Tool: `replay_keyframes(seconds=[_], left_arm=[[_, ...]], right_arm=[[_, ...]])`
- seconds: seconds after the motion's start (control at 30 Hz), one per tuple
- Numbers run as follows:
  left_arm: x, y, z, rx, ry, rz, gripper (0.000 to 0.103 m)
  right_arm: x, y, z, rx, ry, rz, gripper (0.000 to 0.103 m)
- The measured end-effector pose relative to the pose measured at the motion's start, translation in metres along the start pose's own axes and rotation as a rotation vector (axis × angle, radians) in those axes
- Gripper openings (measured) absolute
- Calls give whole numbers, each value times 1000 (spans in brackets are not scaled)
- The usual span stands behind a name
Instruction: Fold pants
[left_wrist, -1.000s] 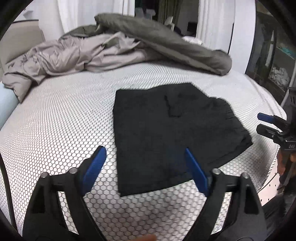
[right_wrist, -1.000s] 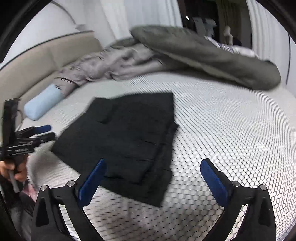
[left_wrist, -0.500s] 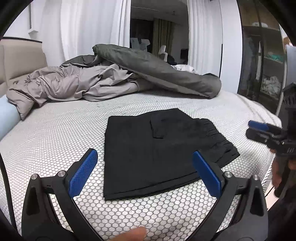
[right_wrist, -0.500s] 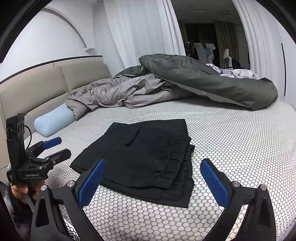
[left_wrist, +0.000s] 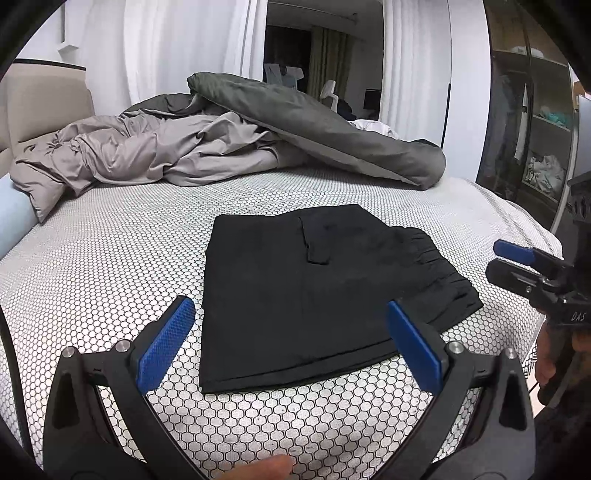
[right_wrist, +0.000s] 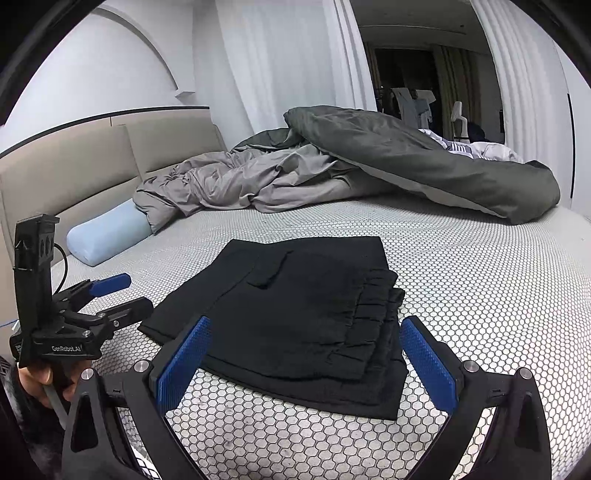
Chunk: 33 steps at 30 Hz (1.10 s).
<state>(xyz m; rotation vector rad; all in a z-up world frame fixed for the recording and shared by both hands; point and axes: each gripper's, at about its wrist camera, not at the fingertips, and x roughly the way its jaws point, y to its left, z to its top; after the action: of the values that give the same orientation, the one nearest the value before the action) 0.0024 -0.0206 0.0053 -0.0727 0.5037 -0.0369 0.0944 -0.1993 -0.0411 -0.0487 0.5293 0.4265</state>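
Black pants (left_wrist: 321, 291) lie folded in a flat rectangle on the honeycomb-patterned bed sheet (left_wrist: 110, 258). Their gathered waistband is stacked at the right side (right_wrist: 373, 325). My left gripper (left_wrist: 289, 308) hovers open at the near edge of the bed, short of the pants, with nothing between its blue pads. My right gripper (right_wrist: 304, 326) is likewise wide open and holds nothing, just in front of the pants' near right corner. Each gripper shows in the other's view: the right gripper (left_wrist: 498, 260) at the far right, the left gripper (right_wrist: 135, 293) at the far left, held by a hand.
A crumpled grey duvet (left_wrist: 258, 136) is piled across the far half of the bed. A light blue bolster (right_wrist: 107, 236) lies by the beige headboard (right_wrist: 74, 166). A glass-fronted wardrobe (left_wrist: 535, 147) stands beyond the bed's right side.
Both cameras have drawn back and tipped upward, so more of the room shows. The left jaws have spread wider. The pants lie as before.
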Motion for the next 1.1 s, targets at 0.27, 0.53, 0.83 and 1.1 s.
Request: replay_keyframes(seconds=[0.27,0.53,0.83,1.1], left_arm=[[4,4,-1,-25,6,16,102],[10,5,0,-36,9,31,102],[13,6,-1,-36,7,36,102],[16,5,0,-29,1,39,102]], right_arm=[[-1,-2,-1,10,-2,-9,103],[-5,-11,0,38,-14,-20,103],[-5,-11,0,33,-9,-19,103],[-4,-8,-1,21,-6,-21,103]])
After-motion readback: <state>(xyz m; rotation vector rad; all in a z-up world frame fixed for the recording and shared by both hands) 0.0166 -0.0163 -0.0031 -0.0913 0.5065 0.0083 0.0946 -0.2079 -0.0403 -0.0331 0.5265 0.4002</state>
